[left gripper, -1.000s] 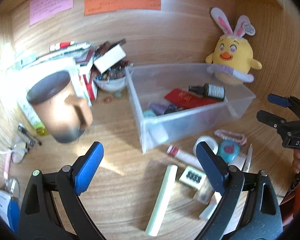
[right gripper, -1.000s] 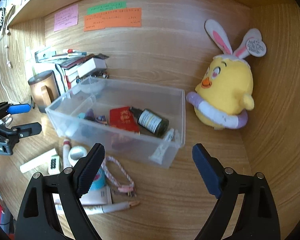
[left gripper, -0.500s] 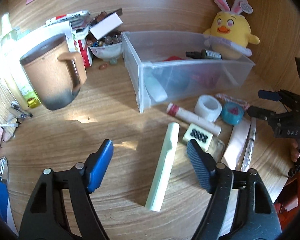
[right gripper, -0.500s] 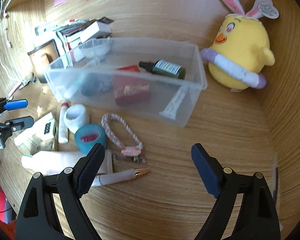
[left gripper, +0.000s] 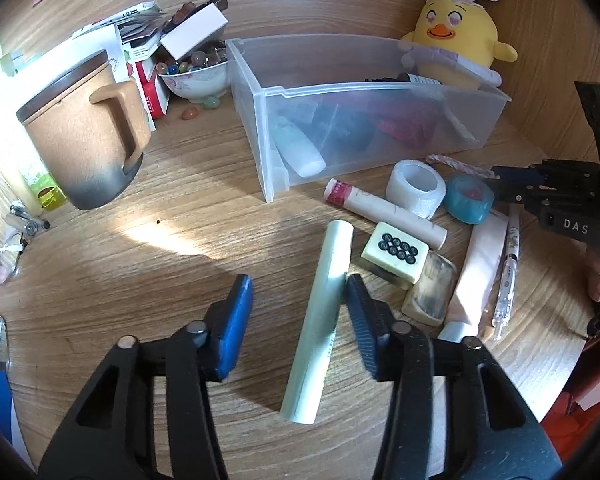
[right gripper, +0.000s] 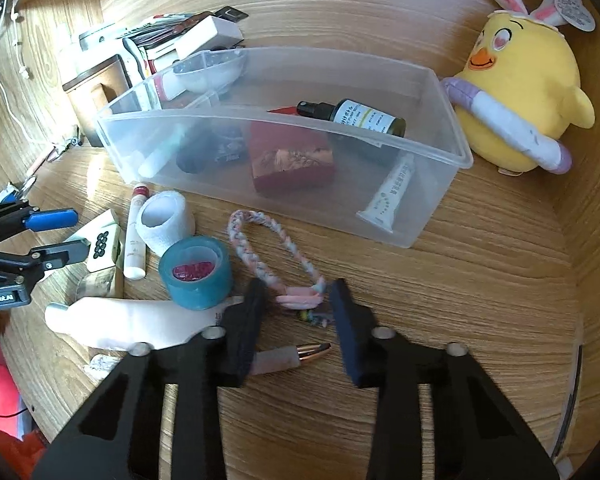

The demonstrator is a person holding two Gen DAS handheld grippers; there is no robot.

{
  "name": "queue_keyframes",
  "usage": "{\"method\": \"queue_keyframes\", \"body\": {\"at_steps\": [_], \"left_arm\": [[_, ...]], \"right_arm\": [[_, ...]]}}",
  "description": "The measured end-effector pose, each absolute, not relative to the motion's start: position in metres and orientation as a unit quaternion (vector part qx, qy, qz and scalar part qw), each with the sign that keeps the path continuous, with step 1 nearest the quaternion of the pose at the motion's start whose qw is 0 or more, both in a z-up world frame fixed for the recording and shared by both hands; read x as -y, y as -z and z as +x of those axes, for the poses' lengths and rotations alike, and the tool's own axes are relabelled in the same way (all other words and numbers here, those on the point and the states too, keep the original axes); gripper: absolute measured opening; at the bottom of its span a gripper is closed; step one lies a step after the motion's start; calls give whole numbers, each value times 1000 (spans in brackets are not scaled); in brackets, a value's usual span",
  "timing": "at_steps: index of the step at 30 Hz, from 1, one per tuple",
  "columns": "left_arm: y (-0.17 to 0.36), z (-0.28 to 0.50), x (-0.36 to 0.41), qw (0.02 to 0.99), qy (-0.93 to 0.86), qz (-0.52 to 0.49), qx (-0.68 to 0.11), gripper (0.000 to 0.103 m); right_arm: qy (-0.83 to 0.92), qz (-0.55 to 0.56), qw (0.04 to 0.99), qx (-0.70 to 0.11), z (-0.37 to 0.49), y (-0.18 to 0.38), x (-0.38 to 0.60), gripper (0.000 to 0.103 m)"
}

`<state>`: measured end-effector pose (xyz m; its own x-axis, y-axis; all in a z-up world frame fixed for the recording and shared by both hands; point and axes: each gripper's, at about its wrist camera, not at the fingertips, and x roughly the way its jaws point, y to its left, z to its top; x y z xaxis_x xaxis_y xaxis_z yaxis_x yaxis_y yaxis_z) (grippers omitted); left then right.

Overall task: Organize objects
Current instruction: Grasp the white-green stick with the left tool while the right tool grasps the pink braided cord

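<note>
Both grippers have come down toward the table [left gripper: 148, 264] and their jaws have just been closing. Left gripper [left gripper: 296, 300] is partly open around the pale green stick [left gripper: 320, 312]; its right pad touches the stick, its left pad stands apart. Right gripper [right gripper: 298, 304] is narrowly open on both sides of the braided bracelet's [right gripper: 276, 244] pink end, not pressing it. Just beyond lie the teal tape roll [right gripper: 196, 276] and white roll [right gripper: 166, 226]. Farther back stands the clear bin [right gripper: 428, 208], with the yellow plush chick [right gripper: 528, 80] beside it.
</note>
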<state>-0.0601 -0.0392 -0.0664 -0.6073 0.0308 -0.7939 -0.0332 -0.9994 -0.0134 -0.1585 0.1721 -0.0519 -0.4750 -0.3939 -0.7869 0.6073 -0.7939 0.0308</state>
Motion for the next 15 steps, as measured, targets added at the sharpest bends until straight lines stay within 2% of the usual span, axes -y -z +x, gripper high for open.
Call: {"method": "queue_keyframes", "body": {"at_steps": [3,5,6,15], "left_arm": [[66,-62,40,17,-898,-440,-3,33],[65,-62,40,17,-899,-438,-5,18],[65,-62,40,17,-899,-438,-5,15],[58,-56,42,6,-902,-432,8,15]], "right_arm": [[851,417,296,-117,-159,50,-175,21],[855,413,293,-110,-160,48,-178,21],[858,410,291,-108,-159,47,-179,21],[877,376,280,-109,-146,33,-188,20]]}}
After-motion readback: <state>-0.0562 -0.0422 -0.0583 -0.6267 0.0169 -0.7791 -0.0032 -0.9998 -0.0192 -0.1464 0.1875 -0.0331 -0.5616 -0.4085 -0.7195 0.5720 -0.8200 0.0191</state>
